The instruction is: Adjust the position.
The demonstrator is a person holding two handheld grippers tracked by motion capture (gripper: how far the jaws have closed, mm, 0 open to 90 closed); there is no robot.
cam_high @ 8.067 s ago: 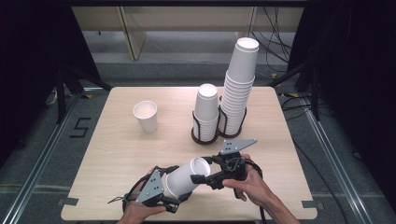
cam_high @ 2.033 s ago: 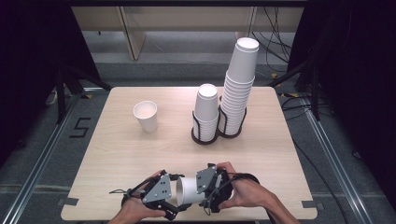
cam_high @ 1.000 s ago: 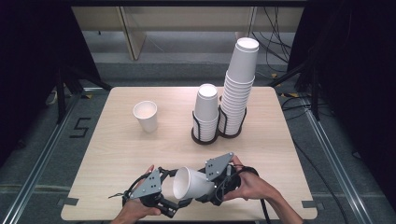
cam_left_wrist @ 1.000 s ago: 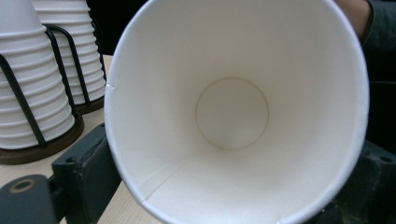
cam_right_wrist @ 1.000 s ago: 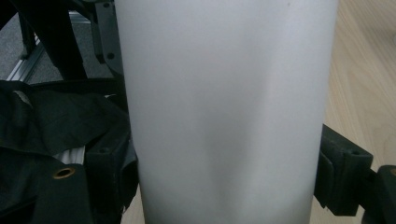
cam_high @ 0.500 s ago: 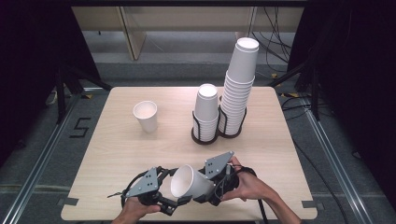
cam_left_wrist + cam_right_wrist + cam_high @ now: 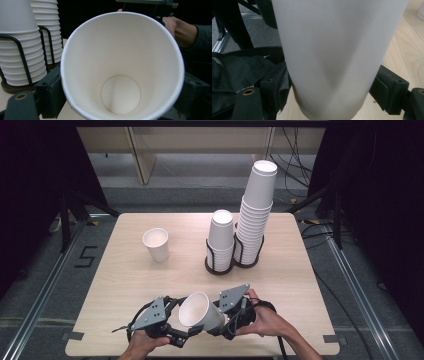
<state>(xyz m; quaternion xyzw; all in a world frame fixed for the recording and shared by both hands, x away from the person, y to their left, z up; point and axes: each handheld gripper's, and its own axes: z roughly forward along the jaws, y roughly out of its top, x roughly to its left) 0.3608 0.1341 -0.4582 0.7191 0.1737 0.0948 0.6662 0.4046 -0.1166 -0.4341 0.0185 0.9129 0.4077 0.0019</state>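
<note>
At the near edge of the wooden surface [image 7: 120,270], a white paper cup [image 7: 200,312] lies tilted between the two tools, its open mouth turned up and toward the left, its base toward the right. Left of it, the left tool [image 7: 186,336] has just been closing its jaws, and in the left gripper view they sit against the two sides of the cup's [image 7: 122,67] rim, one black pad at the lower left and one at the right edge, so the tool is clenched on the cup near its mouth (the round bottom shows deep inside). On the right, the right tool [image 7: 220,329] grasps the same cup lower down: in the right gripper view the cup's [image 7: 337,55] plain outer wall rises between its two black jaws, which press on it from both sides near the base. A hand [image 7: 262,320] holds the right tool, and another hand [image 7: 142,345] comes in from the near edge under the left tool.

Farther off, near the middle of the surface, a short stack of cups [image 7: 221,237] stands in a black wire holder [image 7: 219,265]. Just right of it, touching or nearly so, a taller stack [image 7: 257,215] rises in a second holder. Well apart to the left, a single cup [image 7: 156,244] stands upright, mouth up.
</note>
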